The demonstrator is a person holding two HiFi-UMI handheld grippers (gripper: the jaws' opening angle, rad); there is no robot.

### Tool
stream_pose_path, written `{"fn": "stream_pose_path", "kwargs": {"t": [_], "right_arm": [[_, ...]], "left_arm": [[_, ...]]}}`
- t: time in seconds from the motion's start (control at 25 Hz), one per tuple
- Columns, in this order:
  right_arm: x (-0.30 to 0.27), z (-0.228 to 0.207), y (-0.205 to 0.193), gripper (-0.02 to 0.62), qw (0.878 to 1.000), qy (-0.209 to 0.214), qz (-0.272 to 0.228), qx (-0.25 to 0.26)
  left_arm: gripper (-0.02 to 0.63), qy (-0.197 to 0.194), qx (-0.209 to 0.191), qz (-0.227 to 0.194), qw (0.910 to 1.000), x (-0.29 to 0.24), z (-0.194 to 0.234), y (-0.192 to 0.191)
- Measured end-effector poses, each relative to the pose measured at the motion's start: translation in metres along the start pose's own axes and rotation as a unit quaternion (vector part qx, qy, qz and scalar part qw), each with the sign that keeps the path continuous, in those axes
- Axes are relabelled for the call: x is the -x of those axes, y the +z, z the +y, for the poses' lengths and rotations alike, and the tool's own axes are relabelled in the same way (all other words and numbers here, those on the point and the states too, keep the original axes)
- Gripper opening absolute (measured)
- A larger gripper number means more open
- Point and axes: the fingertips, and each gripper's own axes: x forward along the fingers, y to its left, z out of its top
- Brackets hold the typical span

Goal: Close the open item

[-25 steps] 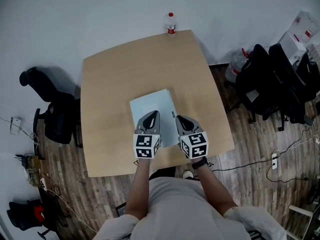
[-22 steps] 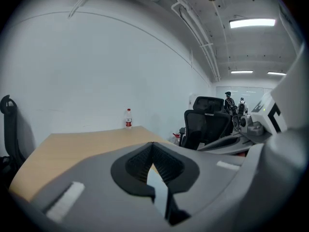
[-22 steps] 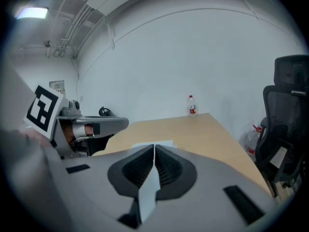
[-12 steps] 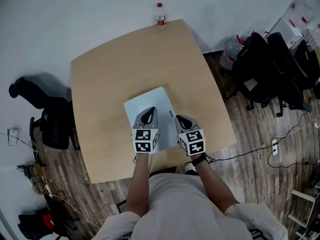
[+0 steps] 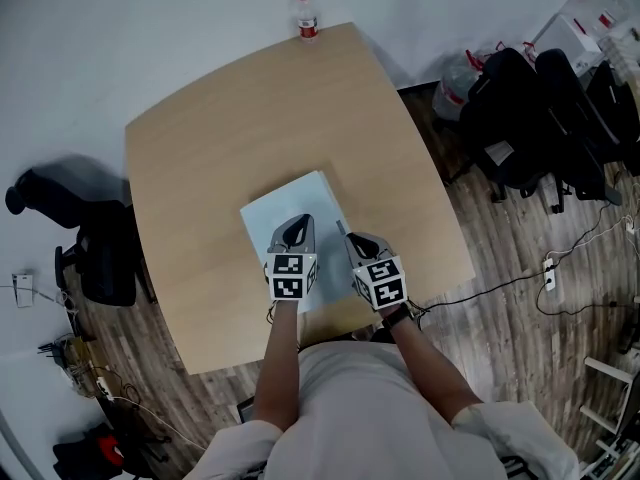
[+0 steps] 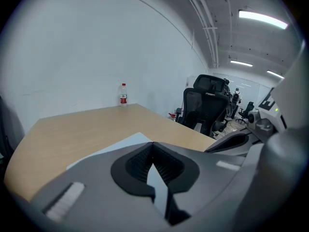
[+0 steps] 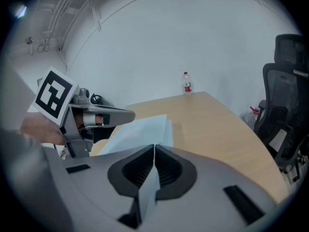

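The left gripper (image 5: pixel 300 220) and right gripper (image 5: pixel 347 235) have barely shifted in the last second. Both sets of jaws are still pressed together on nothing, above the near end of the pale blue folder-like item (image 5: pixel 290 196), which lies flat just ahead, so the closing looks done. Its smooth, matte rectangular cover, layered along the edge nearest the right gripper, rests on a light wood-grain table (image 5: pixel 230 118), and a clear red-labelled bottle (image 5: pixel 307 16) stands well beyond at the far edge.

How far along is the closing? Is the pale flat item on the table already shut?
Done, it seems: the pale flat item lies flat on the table, with no cover raised. In hand: nothing; the left gripper and the right gripper are both shut and empty, above its near part. Left: probably only drawing the grippers away. Whether it is pressed fully shut, I cannot tell.
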Motion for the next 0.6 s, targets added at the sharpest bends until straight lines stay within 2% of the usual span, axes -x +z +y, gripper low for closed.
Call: {"fn": "stream_pose_path", "kwargs": {"t": [0.6], "right_arm": [[-0.017,-0.010,-0.027,0.014,0.999,0.003,0.039,-0.020]], "left_arm": [[0.009,-0.021,0.009,0.044,0.9988,-0.034,-0.002,-0.027]]}}
